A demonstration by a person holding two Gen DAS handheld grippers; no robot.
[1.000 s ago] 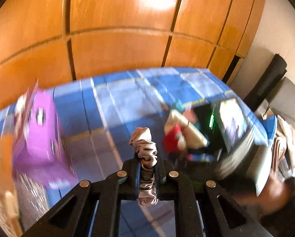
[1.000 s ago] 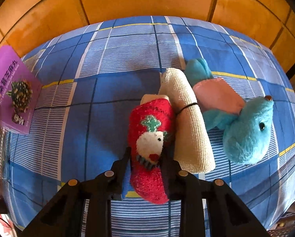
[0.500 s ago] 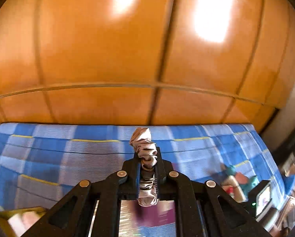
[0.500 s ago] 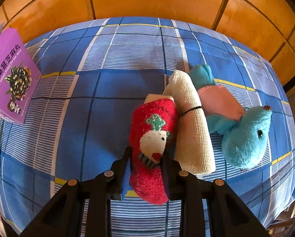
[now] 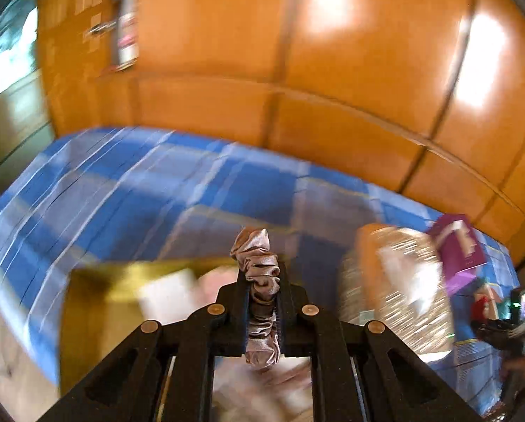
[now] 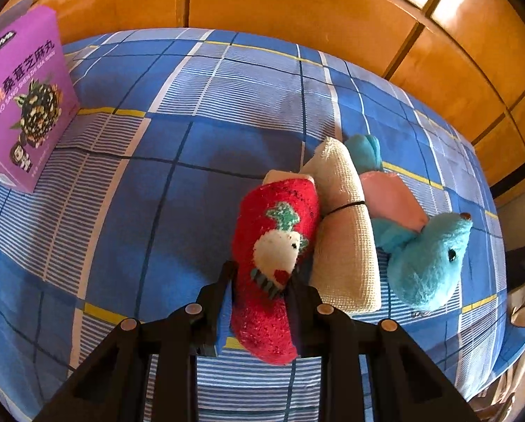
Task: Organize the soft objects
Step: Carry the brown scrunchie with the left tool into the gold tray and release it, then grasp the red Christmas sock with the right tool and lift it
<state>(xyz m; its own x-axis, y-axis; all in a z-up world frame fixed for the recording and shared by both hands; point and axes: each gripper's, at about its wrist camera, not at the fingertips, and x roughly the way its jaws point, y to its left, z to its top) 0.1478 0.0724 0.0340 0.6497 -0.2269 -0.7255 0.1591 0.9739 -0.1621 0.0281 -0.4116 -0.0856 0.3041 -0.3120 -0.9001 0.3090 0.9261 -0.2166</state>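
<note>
Pinching a grey velvet scrunchie (image 5: pixel 260 281) upright between closed jaws, the left gripper (image 5: pixel 261 283) hangs above the blue plaid cloth (image 5: pixel 129 190). The right gripper (image 6: pixel 262 283) clamps a red sock (image 6: pixel 274 246) lying on the cloth; a beige roll (image 6: pixel 345 232) touches it at three o'clock, a teal plush (image 6: pixel 427 256) beyond, a purple box (image 6: pixel 20 98) at ten.

bedroom: checked bedsheet (image 6: pixel 227 112), wooden wardrobe panels (image 6: pixel 297 3)

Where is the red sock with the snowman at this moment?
In the right wrist view the red sock lies on the blue checked bedsheet between the fingers of the right gripper, with the cream cloth roll touching its right side.
</note>
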